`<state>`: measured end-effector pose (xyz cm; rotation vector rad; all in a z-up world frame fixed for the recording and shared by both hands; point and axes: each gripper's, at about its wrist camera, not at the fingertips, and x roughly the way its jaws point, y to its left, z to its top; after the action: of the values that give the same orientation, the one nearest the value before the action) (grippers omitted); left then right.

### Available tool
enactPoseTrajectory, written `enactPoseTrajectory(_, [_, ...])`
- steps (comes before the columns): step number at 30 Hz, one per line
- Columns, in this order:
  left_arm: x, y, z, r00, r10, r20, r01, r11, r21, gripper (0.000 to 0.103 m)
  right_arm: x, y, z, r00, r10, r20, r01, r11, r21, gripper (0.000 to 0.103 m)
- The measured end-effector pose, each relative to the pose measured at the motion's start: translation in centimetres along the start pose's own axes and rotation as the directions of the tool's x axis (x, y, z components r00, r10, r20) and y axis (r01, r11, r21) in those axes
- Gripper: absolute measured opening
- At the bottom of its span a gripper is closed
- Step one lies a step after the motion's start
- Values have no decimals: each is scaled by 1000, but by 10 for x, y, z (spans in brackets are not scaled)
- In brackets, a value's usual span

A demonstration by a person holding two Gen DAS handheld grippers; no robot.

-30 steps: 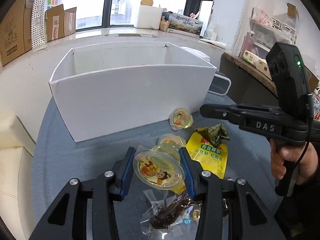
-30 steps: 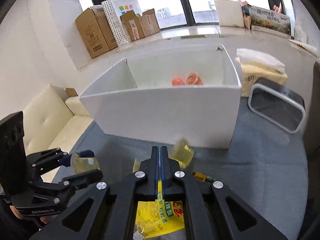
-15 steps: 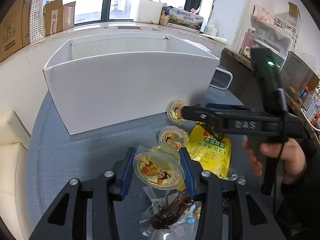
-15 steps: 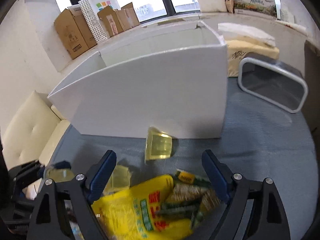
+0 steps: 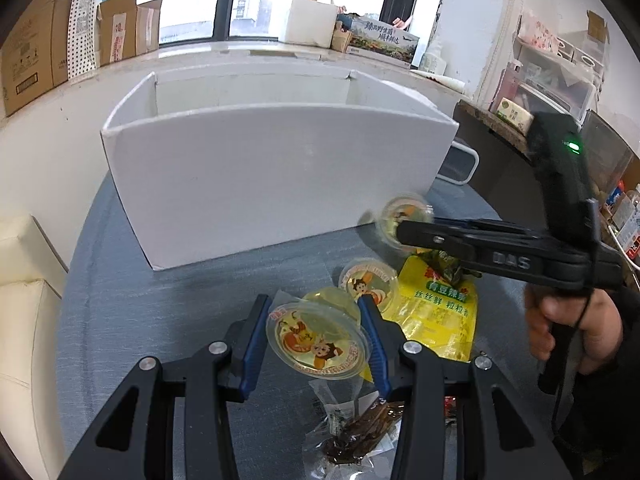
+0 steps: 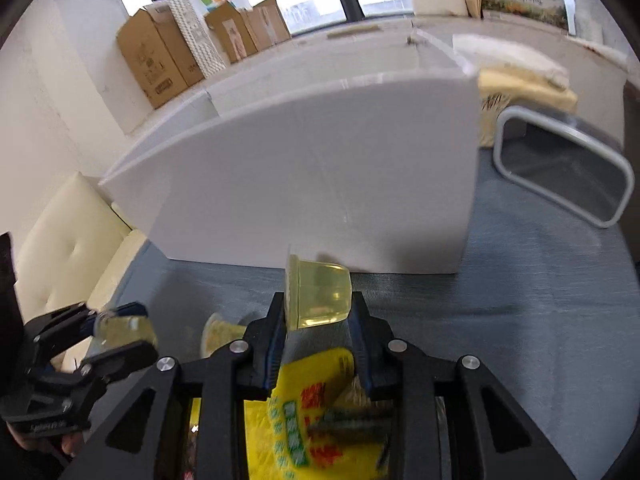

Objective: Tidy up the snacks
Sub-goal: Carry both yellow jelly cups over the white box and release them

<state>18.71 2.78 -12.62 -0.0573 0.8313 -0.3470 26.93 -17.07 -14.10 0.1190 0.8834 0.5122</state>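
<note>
Left gripper (image 5: pixel 316 336) pinches a clear plastic jelly cup with a cartoon foil lid (image 5: pixel 318 338), fingers (image 5: pixel 253 340) pressed on its sides, lid facing the camera, held above the snack pile so it can go into the box. Right gripper (image 6: pixel 318 312) has just been closing; a second pale yellow jelly cup lying on its side (image 6: pixel 318 294) sits between its fingers, which look pressed on the cup's walls. That cup is close to the near wall of the tall white open-top cardboard box (image 5: pixel 276 176), likely the drop target. Left on the grey-blue tabletop (image 5: pixel 168 300): another lidded jelly cup (image 5: pixel 368 282), a yellow printed snack pouch (image 5: pixel 438 320), a clear packet of dark dried snack (image 5: pixel 360 428).
</note>
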Motion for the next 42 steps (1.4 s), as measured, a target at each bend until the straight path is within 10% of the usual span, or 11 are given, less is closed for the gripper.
enactPoseTrajectory(18, [-72,-21,26,985,60,165,-59,998,-14,48,-117,28,-6,981,-1,193,22,994,-108,33])
enactPoseTrajectory(36, [0,41,143,981,110,160,-103,993,-52,48,-41,24,104,986,-35,162,54,992,-116,33])
enactPoseTrajectory(38, [11,51,150,978,160,135,-149,985,-93,65,-31,19,107,988,-50,145,64,993,-100,35])
enactPoseTrajectory(40, [15,55,153,975,181,132,-168,980,-103,103,-24,15,108,990,-67,125,80,991,-103,72])
enactPoseTrajectory(42, [16,58,151,971,196,139,-183,978,-99,103,-23,10,106,988,-76,137,90,991,-98,93])
